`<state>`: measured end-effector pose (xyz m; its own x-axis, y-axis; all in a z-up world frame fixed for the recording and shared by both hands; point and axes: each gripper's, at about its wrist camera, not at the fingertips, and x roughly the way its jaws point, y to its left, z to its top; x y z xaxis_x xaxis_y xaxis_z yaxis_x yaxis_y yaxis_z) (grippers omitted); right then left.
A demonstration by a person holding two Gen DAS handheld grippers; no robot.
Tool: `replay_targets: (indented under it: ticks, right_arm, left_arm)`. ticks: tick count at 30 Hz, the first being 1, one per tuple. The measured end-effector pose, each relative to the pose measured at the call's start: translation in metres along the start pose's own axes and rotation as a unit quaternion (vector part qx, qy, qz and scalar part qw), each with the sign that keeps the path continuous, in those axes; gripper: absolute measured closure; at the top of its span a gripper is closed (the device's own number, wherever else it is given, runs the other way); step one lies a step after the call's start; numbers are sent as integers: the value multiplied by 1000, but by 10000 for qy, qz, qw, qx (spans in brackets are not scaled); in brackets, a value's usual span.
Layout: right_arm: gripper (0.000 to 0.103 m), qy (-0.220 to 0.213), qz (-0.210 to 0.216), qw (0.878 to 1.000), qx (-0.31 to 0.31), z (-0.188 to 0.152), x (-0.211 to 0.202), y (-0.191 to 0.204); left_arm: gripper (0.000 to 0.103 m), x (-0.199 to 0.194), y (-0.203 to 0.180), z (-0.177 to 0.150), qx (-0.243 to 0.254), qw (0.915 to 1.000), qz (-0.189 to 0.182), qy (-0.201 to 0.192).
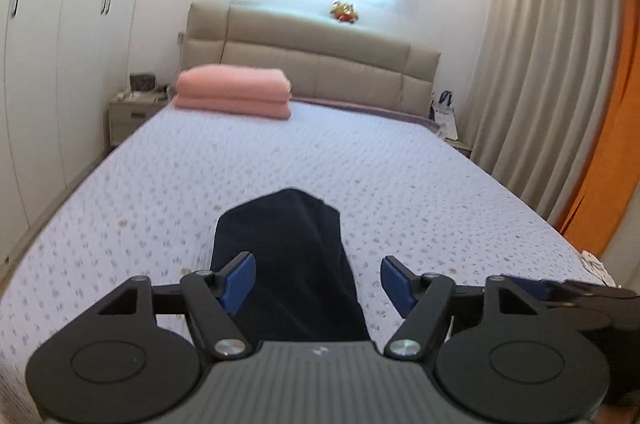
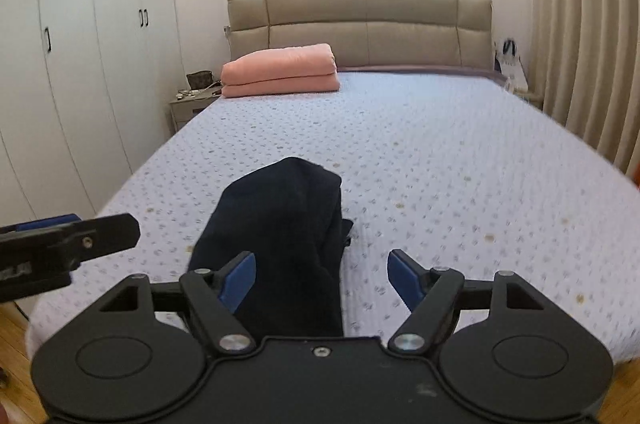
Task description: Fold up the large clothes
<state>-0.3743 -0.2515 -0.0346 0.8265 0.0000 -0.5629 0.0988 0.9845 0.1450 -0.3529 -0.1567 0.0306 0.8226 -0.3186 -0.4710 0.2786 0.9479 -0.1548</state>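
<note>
Dark garment (image 2: pixel 276 236) near bed (image 2: pixel 460 160) foot edge

dark garment (image 2: pixel 280 224) ahead, bed (image 2: pixel 460 164) open beyond

Right tool (image 2: pixel 321 279) spread wide above dark garment (image 2: pixel 280 224) on bed (image 2: pixel 440 164).

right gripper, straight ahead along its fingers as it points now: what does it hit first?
Most likely the dark folded garment on the bed, which lies just ahead between the open fingers of the right gripper. Nothing is held. Depth is unclear; aimed shallower, it could pass over onto bare bedspread.
</note>
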Motion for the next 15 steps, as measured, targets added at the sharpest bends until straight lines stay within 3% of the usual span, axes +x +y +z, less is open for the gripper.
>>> replay_targets:
  ticks: [6,15]
  right_arm:
    - [16,83,-199,9995,251,-4,2,-5]
    - [16,325,-320,9987,230,-8,20,-11]
  left_arm:
    - [28,-9,-11,-3,158,9998,-6,-136]
    - [22,15,2,-7,-76,9999,64,108]
